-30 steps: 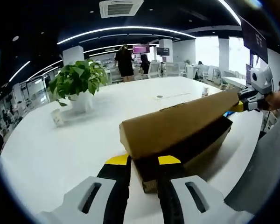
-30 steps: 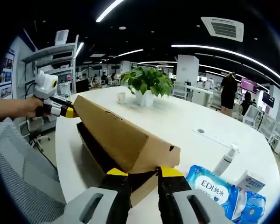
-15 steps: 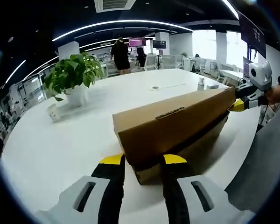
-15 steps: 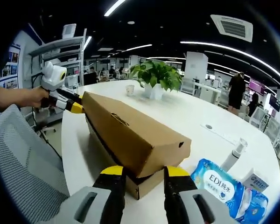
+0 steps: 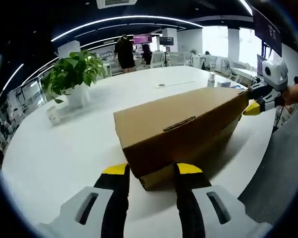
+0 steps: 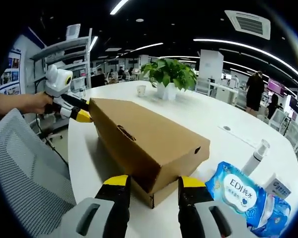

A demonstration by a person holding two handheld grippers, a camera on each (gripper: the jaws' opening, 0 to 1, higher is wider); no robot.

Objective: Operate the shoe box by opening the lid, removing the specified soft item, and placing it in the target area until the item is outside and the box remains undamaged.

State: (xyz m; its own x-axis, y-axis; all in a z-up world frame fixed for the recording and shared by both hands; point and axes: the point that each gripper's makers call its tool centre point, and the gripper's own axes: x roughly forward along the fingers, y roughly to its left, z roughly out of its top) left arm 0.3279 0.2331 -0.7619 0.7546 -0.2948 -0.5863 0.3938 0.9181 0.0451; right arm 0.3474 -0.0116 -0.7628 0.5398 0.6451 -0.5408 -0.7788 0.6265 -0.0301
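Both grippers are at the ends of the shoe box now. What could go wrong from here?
1. The lid looks seated on the shoe box, with both grippers open at its ends; a lift at one end alone may skew or tear the cardboard.
2. The wipes pack and spray bottle stand close beside the right end; a swinging lid could knock them.

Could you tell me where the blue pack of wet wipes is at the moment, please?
The blue wipes pack lies on the white table at the lower right of the right gripper view, just right of the shoe box and below a small pump bottle.
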